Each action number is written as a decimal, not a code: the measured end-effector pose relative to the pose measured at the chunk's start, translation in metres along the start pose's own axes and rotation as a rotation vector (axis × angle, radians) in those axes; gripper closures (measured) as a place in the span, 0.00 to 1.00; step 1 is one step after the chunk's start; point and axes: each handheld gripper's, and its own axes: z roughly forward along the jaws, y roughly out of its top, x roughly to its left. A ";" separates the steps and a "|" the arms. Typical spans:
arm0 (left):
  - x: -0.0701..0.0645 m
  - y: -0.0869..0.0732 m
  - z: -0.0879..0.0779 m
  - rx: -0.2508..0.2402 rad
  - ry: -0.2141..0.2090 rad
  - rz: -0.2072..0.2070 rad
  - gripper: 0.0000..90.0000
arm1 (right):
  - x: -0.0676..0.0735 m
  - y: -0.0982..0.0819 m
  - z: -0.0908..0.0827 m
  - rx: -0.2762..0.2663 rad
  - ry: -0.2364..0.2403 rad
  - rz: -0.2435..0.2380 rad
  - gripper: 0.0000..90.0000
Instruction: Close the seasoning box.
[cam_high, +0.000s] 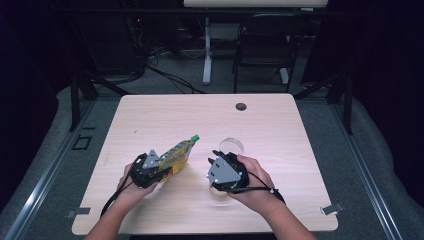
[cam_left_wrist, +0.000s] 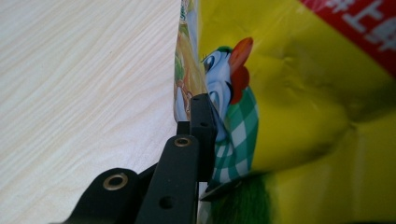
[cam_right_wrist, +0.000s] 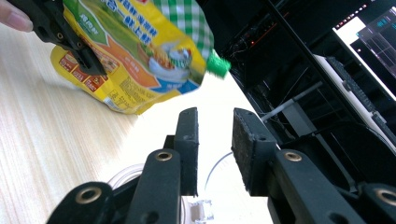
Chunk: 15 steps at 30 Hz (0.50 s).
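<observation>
A yellow printed pouch (cam_high: 177, 154) with a green screw cap (cam_high: 195, 137) is tilted over the wooden table (cam_high: 280, 125), cap toward the far side. My left gripper (cam_high: 164, 167) is shut on the pouch's lower end. In the left gripper view one black finger (cam_left_wrist: 201, 130) presses the pouch (cam_left_wrist: 303, 93); the other is hidden behind it. My right gripper (cam_high: 216, 155) stands open beside a clear plastic cup (cam_high: 231, 145). In the right gripper view its jaws (cam_right_wrist: 215, 135) are apart, with a clear rim (cam_right_wrist: 217, 168) low between them and the pouch (cam_right_wrist: 140, 60) and cap (cam_right_wrist: 218, 65) beyond.
A cable hole (cam_high: 241, 106) sits near the table's far edge. Beyond the table stand a dark chair (cam_high: 265, 45) and a white desk leg (cam_high: 207, 50). Bare wood stretches to the left, far side and right of both hands.
</observation>
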 end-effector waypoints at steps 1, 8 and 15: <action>0.003 -0.002 0.000 -0.008 -0.006 -0.021 0.96 | -0.001 -0.001 -0.001 0.001 -0.002 0.004 0.79; 0.017 -0.011 0.002 -0.048 -0.041 -0.124 0.94 | -0.007 -0.007 -0.004 -0.005 -0.003 0.053 0.78; 0.026 -0.019 0.002 -0.063 -0.073 -0.175 0.91 | -0.011 -0.012 -0.004 0.005 -0.007 0.086 0.78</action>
